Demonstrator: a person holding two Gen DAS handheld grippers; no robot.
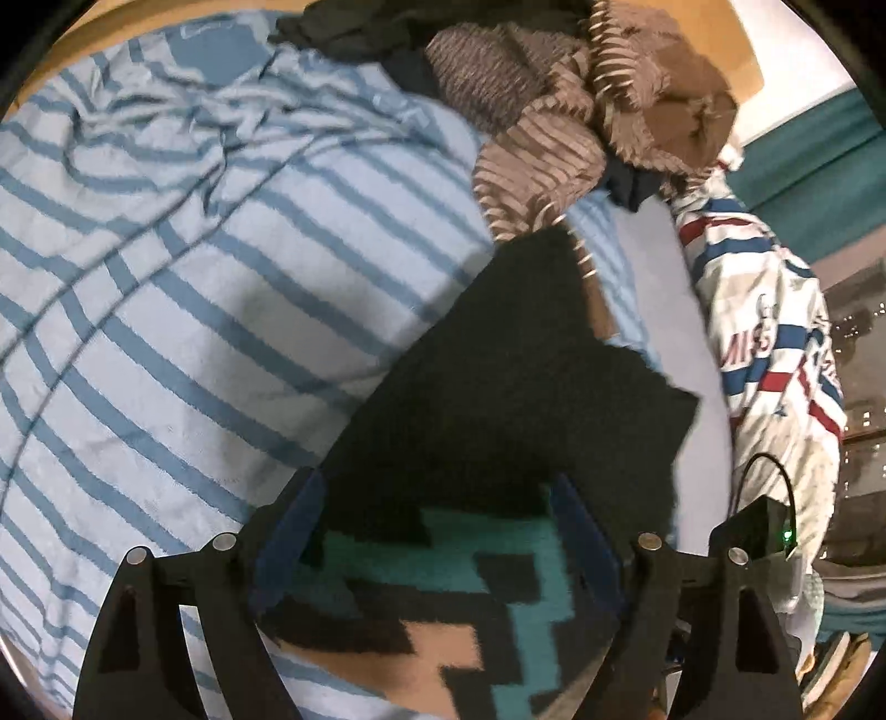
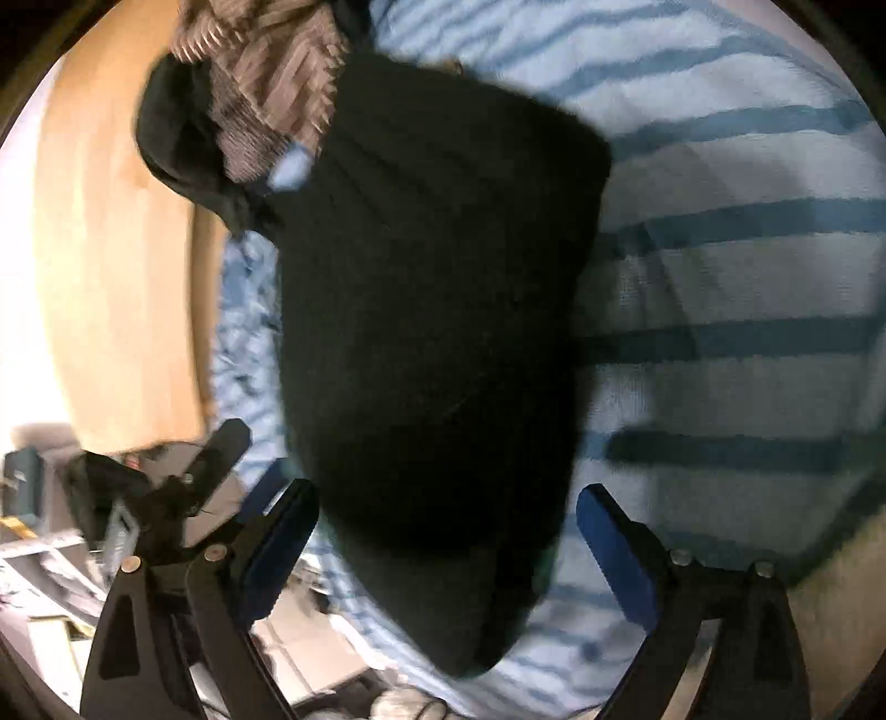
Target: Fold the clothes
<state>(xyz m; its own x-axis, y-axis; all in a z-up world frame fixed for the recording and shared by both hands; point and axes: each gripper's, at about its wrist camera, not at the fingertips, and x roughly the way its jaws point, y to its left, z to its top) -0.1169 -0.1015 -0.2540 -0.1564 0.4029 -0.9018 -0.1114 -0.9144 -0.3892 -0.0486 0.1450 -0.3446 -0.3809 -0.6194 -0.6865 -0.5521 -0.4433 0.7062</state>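
Here the black knitted sweater with a teal and tan stepped pattern [image 1: 498,387] lies on the pale blue bedcover with darker blue woven stripes [image 1: 166,310], and its long axis runs straight ahead of the left gripper [image 1: 437,498], from between the fingers out toward the heap of clothes beyond. The patterned end sits closest, between the blue-padded fingers [image 1: 288,531], whose jaws stand wide apart on either side of the fabric without pinching it. The knit looks thick and slightly fuzzy; its far edge ends in a blunt, angled corner.

In the right wrist view the same sweater [image 2: 432,310] shows as a long, dark, tapering mass, broad at the far end and narrowing toward the right gripper [image 2: 443,520]. Its near end hangs between the spread blue pads [image 2: 614,548]; the jaws are parted and whether either pad touches the cloth cannot be told through the blur.

Ahead and to the right of the left gripper lies a brown ribbed, fringed garment [image 1: 542,127], crumpled over a dark cloth [image 1: 354,27]. Farther right, a white cloth with red and blue stripes [image 1: 769,332] drapes down the bed's edge. To the left of the right gripper curves a smooth light wooden board [image 2: 116,249].
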